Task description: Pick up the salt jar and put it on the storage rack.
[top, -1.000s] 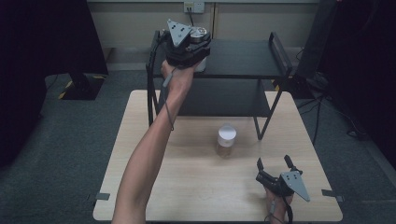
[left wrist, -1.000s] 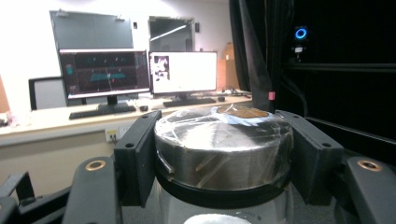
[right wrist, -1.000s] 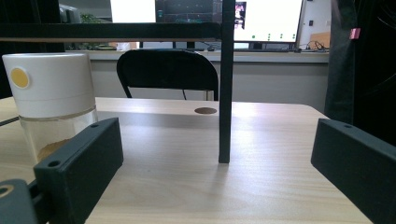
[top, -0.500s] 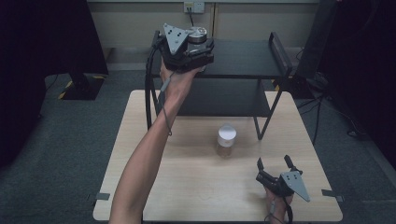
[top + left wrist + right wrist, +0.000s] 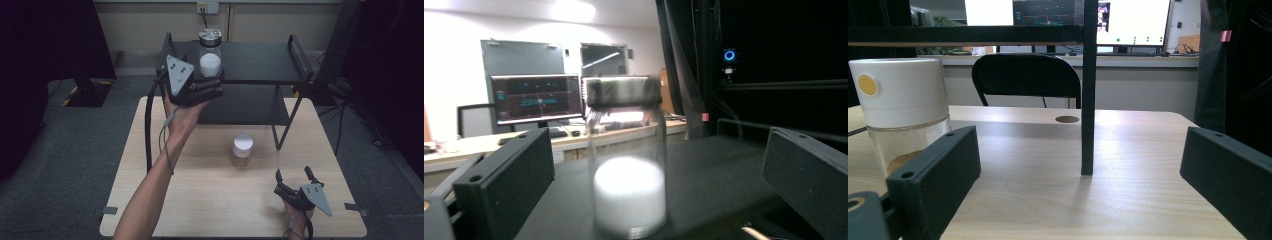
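Left gripper (image 5: 202,90): fingers spread either side of the clear glass jar with metal lid and white powder (image 5: 210,52), upright on the black metal shelf (image 5: 260,55), seemingly just set down. Centre: white-capped glass jar (image 5: 242,150) on the pale wooden counter (image 5: 200,200). Right gripper (image 5: 293,176): fingers spread, empty, resting on the counter.

two jars (image 5: 210,52) (image 5: 242,150) (one shelved), two grippers (image 5: 207,87) (image 5: 293,176)

Black shelf (image 5: 260,62), pale wood table (image 5: 210,200)
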Motion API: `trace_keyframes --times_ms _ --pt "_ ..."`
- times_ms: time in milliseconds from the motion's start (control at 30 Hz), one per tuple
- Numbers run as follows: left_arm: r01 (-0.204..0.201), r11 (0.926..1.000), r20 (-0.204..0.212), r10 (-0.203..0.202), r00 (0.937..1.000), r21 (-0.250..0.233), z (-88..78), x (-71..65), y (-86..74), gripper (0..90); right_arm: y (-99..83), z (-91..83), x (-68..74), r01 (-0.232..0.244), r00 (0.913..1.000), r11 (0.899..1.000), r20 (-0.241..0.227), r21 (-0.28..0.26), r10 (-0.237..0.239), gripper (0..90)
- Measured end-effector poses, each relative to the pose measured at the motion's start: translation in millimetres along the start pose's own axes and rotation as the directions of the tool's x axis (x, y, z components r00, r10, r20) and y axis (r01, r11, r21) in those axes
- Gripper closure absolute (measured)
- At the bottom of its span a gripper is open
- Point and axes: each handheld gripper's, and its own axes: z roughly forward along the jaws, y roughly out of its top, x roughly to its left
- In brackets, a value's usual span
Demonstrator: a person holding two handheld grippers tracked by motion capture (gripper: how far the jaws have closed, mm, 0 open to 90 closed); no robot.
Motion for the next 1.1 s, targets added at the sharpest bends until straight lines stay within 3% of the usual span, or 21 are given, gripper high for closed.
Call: trace_keyframes --times_ms 367,567,700,900,1100 --pt "-0.019 0.9987 -0.049 0.021 0.9986 0.046 -55.8 -4.4 -54.1 0.0 -0.2 0.0 0.3 0.000 1.0000 1.000 0.002 -0.001 0.000 1.2" --pt "0.021 0.9986 -0.054 -0.018 0.9984 0.048 -84.0 -11.7 -92.9 0.2 -0.2 0.0 0.9 0.000 1.0000 1.000 0.006 -0.001 0.000 1.1" --pt "0.074 0.9949 -0.072 -0.069 0.9950 0.069 -96.5 -15.8 -114.9 0.5 -0.2 0.0 1.0 0.000 1.0000 1.000 0.006 -0.001 0.000 1.1" --pt "0.098 0.9894 -0.101 -0.087 0.9910 0.107 -111.5 -22.7 -140.8 1.9 -0.2 -0.1 1.0 0.000 1.0000 1.000 0.007 -0.001 0.000 1.1" --pt "0.093 0.9879 -0.139 -0.076 0.9873 0.124 -125.5 -31.5 -163.6 0.0 -0.3 -0.2 1.0 0.000 1.0000 1.000 0.006 -0.002 0.000 1.1"
